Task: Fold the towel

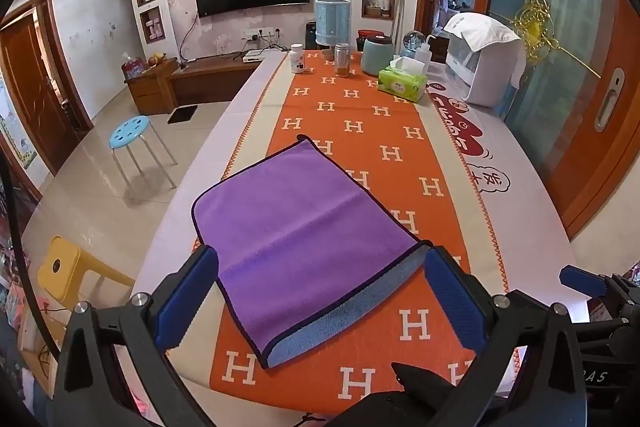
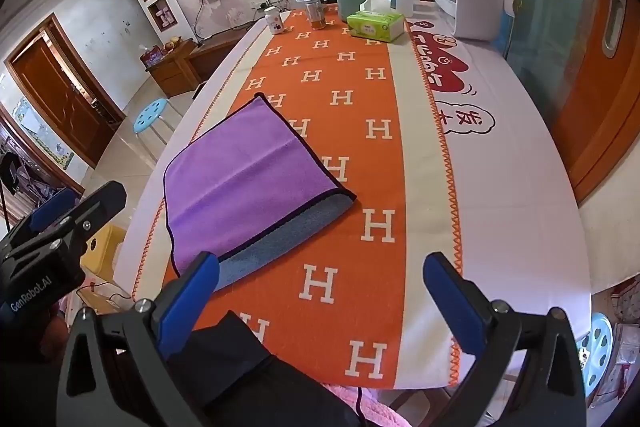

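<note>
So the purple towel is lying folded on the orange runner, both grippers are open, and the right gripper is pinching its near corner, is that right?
Not quite. The right gripper is pinching nothing: in the right wrist view its jaws stand wide apart above the orange runner, clear of the purple towel. The rest holds: the towel lies folded and the left gripper is open too.

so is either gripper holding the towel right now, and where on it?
Nothing is held. The left gripper and right gripper are both open above the table, and the purple towel lies folded on the orange runner, untouched.
</note>
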Motion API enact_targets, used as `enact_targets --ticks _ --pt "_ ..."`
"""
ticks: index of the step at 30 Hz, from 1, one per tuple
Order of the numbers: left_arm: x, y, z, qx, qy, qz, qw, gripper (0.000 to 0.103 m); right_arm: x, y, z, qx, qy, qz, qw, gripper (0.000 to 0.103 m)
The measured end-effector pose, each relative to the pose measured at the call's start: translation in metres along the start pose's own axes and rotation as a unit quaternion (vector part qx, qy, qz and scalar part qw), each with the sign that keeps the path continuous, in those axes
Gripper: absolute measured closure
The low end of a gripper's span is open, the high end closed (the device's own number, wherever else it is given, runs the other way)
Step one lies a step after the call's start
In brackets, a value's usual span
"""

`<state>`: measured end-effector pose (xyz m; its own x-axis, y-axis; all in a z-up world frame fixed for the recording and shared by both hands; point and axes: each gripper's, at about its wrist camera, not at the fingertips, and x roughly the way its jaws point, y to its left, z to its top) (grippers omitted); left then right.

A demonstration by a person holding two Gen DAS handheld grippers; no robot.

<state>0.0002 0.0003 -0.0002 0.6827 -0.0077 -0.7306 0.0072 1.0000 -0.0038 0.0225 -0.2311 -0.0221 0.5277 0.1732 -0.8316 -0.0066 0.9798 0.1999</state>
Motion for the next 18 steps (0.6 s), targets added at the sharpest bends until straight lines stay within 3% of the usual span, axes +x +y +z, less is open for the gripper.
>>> enact_targets --ticks 18 --pt "0.011 0.001 -0.006 0.007 0.02 0.003 0.9998 0.001 0.005 -0.002 -0.004 0.009 0.011 -0.017 1.0 0.001"
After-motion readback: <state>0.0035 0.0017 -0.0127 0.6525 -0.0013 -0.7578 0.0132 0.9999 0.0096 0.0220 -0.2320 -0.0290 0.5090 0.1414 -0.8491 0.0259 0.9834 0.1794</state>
